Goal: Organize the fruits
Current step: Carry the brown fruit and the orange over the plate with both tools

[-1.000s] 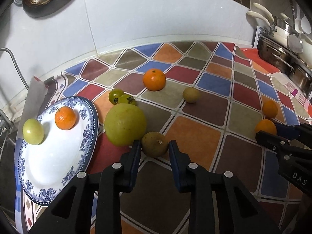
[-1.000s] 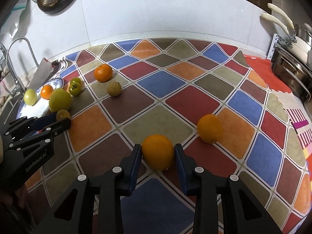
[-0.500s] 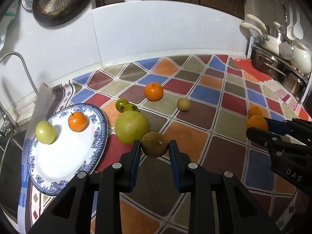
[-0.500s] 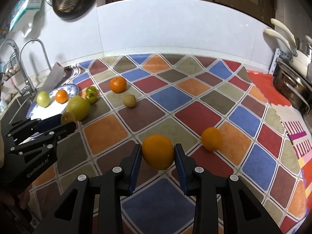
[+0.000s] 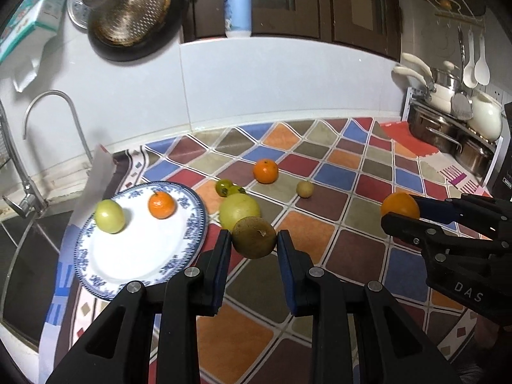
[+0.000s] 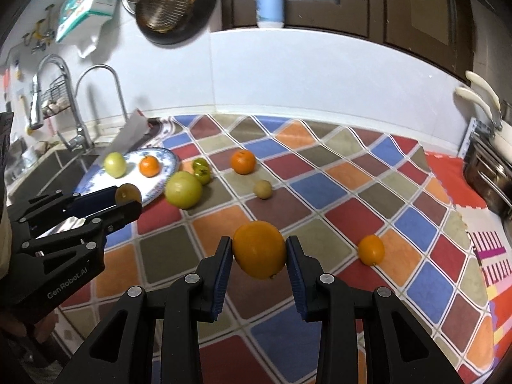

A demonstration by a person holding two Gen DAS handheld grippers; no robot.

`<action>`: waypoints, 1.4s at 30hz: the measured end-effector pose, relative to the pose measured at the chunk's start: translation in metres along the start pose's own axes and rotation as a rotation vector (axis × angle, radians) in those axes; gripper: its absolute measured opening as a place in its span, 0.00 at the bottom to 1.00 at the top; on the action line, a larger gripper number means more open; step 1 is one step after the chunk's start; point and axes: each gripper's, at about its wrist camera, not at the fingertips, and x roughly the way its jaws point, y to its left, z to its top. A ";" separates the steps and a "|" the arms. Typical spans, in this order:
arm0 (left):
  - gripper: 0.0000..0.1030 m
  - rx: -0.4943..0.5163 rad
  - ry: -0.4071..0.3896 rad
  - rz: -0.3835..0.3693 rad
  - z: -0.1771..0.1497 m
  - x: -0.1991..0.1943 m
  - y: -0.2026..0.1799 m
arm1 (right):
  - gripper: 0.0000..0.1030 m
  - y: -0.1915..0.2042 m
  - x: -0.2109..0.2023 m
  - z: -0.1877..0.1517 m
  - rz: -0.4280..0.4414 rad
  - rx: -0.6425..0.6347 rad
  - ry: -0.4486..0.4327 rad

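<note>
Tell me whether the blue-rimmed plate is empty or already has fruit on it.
Not empty. The plate holds a green fruit and a small orange.

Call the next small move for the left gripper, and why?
Probably carry the round brown fruit leftward over the blue-rimmed white plate. The left gripper grips it clear of the mat, and the plate, holding only a green fruit and small orange, has bare space in front.
</note>
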 end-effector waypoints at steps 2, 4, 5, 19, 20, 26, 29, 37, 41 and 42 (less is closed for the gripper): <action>0.29 -0.004 -0.010 0.009 0.000 -0.007 0.005 | 0.34 0.006 -0.004 0.003 0.020 -0.007 -0.012; 0.29 -0.009 -0.021 0.022 0.000 -0.013 0.010 | 0.34 0.012 -0.006 0.006 0.034 -0.014 -0.022; 0.29 -0.011 -0.024 0.029 0.000 -0.016 0.014 | 0.34 0.017 -0.008 0.008 0.046 -0.020 -0.030; 0.29 -0.058 -0.073 0.134 0.002 -0.043 0.069 | 0.34 0.074 -0.002 0.039 0.168 -0.101 -0.107; 0.29 -0.059 -0.073 0.140 0.002 -0.043 0.072 | 0.34 0.079 0.001 0.043 0.177 -0.109 -0.112; 0.29 -0.071 -0.071 0.176 0.004 -0.041 0.096 | 0.34 0.102 0.014 0.056 0.217 -0.136 -0.120; 0.29 -0.071 -0.068 0.188 0.004 -0.037 0.107 | 0.34 0.113 0.022 0.062 0.235 -0.151 -0.117; 0.29 -0.088 -0.038 0.201 0.002 -0.020 0.135 | 0.34 0.138 0.050 0.072 0.270 -0.179 -0.089; 0.29 -0.091 -0.020 0.202 0.001 -0.008 0.147 | 0.34 0.148 0.066 0.077 0.276 -0.195 -0.070; 0.29 -0.093 -0.016 0.201 0.001 -0.005 0.149 | 0.34 0.150 0.070 0.078 0.279 -0.196 -0.066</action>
